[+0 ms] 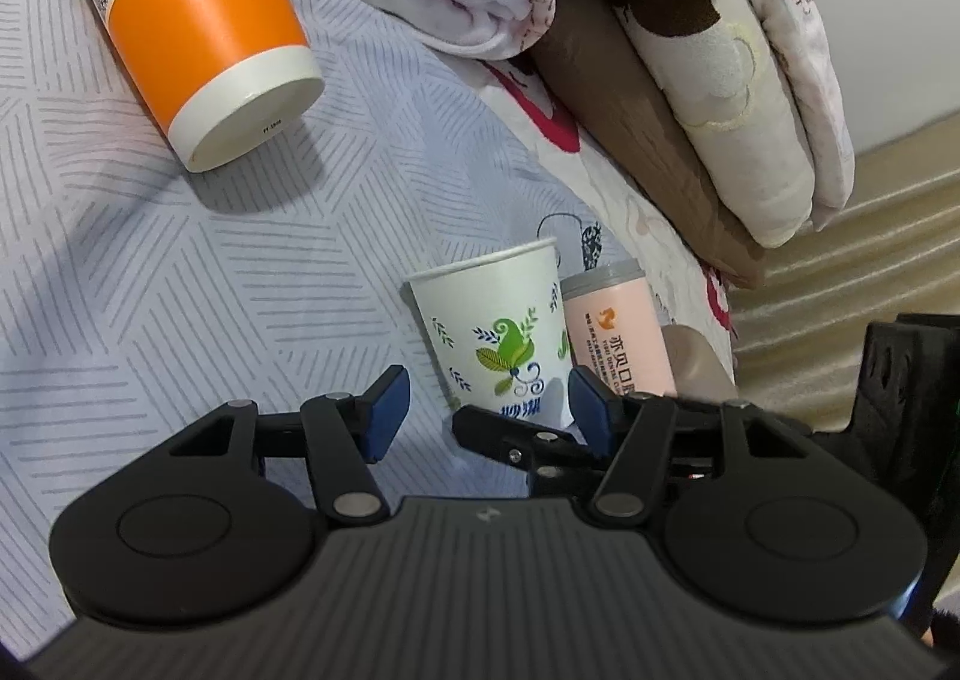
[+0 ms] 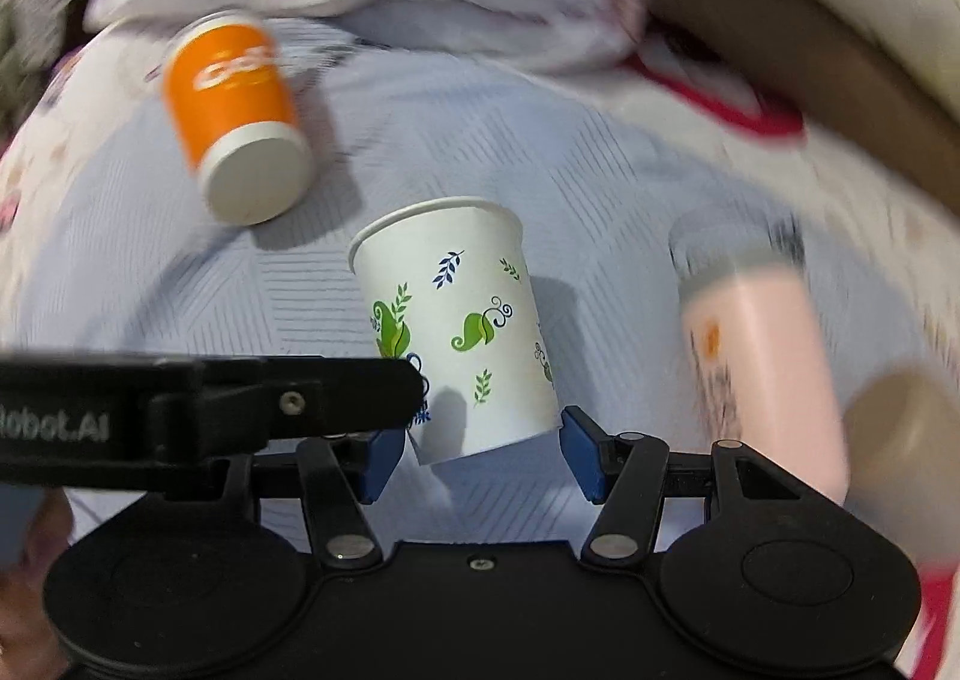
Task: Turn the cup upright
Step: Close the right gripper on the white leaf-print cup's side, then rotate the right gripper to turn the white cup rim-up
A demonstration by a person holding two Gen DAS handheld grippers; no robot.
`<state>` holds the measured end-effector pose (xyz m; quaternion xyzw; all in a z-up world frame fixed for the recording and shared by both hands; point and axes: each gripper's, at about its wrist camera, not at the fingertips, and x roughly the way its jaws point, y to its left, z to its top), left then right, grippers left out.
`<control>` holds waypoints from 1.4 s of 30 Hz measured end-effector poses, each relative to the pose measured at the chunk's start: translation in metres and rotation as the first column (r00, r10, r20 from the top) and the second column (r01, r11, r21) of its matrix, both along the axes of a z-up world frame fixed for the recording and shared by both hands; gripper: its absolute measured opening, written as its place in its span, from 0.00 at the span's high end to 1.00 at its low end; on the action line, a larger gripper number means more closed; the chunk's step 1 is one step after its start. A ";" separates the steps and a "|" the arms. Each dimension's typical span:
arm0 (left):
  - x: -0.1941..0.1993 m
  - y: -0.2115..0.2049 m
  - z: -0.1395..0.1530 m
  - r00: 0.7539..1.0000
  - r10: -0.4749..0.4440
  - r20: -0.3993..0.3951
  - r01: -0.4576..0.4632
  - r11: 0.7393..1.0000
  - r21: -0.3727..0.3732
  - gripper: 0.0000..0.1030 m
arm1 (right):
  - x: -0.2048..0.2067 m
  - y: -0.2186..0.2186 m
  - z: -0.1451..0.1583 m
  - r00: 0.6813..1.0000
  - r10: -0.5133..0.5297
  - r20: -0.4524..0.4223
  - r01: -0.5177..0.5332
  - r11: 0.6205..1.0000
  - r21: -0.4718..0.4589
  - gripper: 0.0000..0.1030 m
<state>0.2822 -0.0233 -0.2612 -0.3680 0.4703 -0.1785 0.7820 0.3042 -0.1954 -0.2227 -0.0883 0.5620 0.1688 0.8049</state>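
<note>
Near the right edge of the bed [image 1: 180,272], the white cup [image 1: 498,332] stands with its rim up, just beside the pink cup [image 1: 612,332], which stands rim down on its grey-banded mouth. Our right gripper [image 2: 480,452] brackets the white cup's base with its blue pads apart and not pressing the wall, so it looks released; in that blurred view the cup leans a little, and we cannot tell whether its base sits flat. Our left gripper [image 1: 489,407] hangs open too, holding nothing, one finger in front of the white cup's foot. We judge that 1 flip is finishing. The next move calls for backing the right gripper straight off without brushing the light paper wall, then going for a cup not yet righted. The orange cup [image 1: 198,26] lies on its side toward the far left, base toward us. We count 3 cups: 1 white, 1 pink, 1 orange; and 2 grippers.
</note>
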 end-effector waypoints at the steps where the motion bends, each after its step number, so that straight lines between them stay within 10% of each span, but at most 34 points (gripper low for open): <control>1: 0.001 0.000 -0.001 1.000 -0.010 -0.007 0.010 1.000 0.001 0.44 | 0.000 -0.004 -0.002 0.999 -0.028 -0.023 0.029 0.999 0.042 0.40; 21: -0.001 -0.009 -0.004 0.996 -0.092 -0.010 0.093 0.996 0.019 0.44 | -0.038 -0.028 -0.006 0.958 -0.244 -0.148 0.274 0.931 0.240 0.41; 42: 0.013 -0.001 -0.006 0.968 -0.249 -0.018 0.250 0.967 0.048 0.45 | -0.012 -0.013 -0.005 0.997 0.013 -0.077 0.007 0.965 0.264 0.26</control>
